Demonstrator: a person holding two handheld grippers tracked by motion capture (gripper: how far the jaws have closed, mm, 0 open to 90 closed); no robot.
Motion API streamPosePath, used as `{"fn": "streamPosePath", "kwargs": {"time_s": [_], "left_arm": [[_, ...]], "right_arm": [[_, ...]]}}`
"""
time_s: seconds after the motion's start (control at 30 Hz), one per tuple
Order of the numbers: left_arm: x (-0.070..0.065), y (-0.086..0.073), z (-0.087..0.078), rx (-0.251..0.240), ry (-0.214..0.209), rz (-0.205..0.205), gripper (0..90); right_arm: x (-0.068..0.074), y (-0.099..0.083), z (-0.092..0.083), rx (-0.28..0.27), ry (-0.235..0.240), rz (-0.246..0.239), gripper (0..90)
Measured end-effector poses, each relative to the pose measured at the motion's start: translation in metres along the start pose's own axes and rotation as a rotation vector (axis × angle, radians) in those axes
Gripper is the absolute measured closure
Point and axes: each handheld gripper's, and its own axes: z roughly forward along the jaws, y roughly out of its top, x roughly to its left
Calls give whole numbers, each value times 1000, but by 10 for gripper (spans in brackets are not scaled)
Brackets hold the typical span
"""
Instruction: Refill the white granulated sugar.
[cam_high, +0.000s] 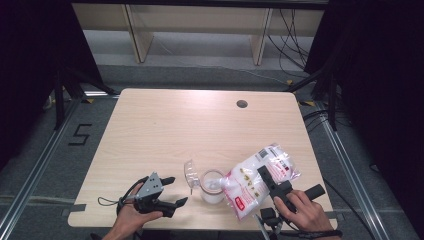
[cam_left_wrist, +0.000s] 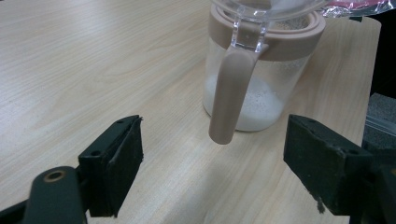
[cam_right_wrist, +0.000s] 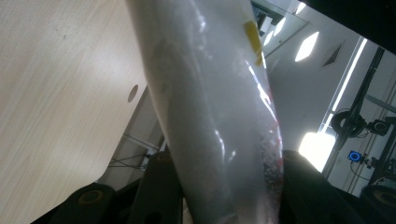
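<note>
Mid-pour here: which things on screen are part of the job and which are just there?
In the job:
- plastic bag of white grains, clamped in the right gripper
- clear jar, flip lid open
- left gripper, open beside the jar

Just there:
- table's cable hole
- shelving behind the table

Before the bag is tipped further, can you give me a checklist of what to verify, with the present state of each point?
1. Right hand-held gripper is shut on the bag: ok.
2. Bag mouth is over the jar opening: cannot tell; the bag leans toward the jar, but its lower end hides the rim.
3. Jar lid is swung open: ok.
4. Jar stands upright on the table: ok.
5. Left hand-held gripper steadies the jar: not ok; its jaws are open, apart from the handle.
6. White grains already in the jar, with room left: ok.
</note>
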Motion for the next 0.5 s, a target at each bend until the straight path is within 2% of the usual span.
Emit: {"fn": "streamPosePath", "kwargs": {"time_s": [0.5], "left_arm": [[-1,0,1,-2,-1,-13,194]], "right_arm": [[0,0,0,0,-1,-1,725]]}}
